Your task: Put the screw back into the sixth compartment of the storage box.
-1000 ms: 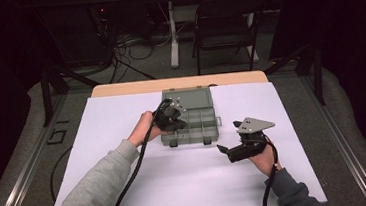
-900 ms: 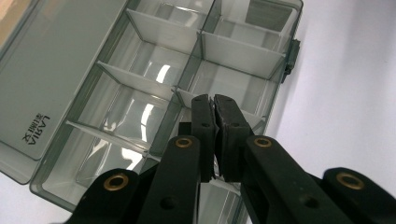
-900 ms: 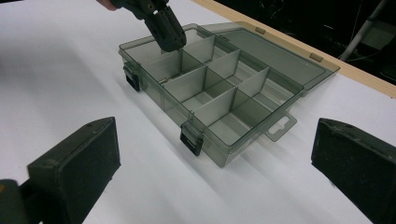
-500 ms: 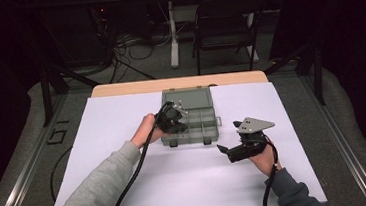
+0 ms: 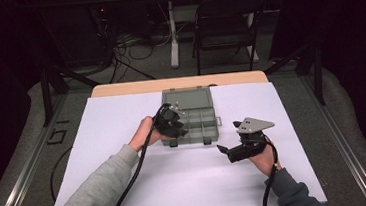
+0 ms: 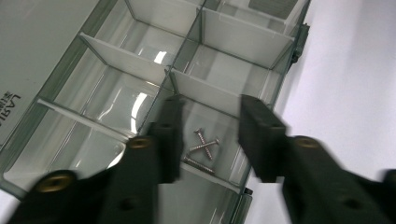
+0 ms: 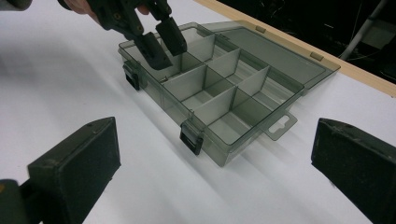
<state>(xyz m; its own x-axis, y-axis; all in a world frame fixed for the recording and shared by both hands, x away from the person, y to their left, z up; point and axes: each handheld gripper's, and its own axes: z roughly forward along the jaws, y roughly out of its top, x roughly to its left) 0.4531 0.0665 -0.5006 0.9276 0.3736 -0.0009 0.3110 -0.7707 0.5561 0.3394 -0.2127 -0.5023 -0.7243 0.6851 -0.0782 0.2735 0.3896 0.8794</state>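
From above, the left gripper (image 5: 175, 125) is covering the near-left corner of the box (image 5: 199, 112), so the screws (image 6: 204, 145) there are going unseen. Up close, the box is running off the frame's top and left, its lid lettering cut short. The right gripper's (image 7: 210, 177) jaws are spilling past the bottom edge.

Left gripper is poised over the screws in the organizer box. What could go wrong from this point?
The left gripper hangs open over small metal screws lying crossed in one compartment of the clear grey plastic organizer box; closing may catch several or none. One jaw sits close to a white divider wall and may snag it. The right gripper is open and apart, so the box could slide.
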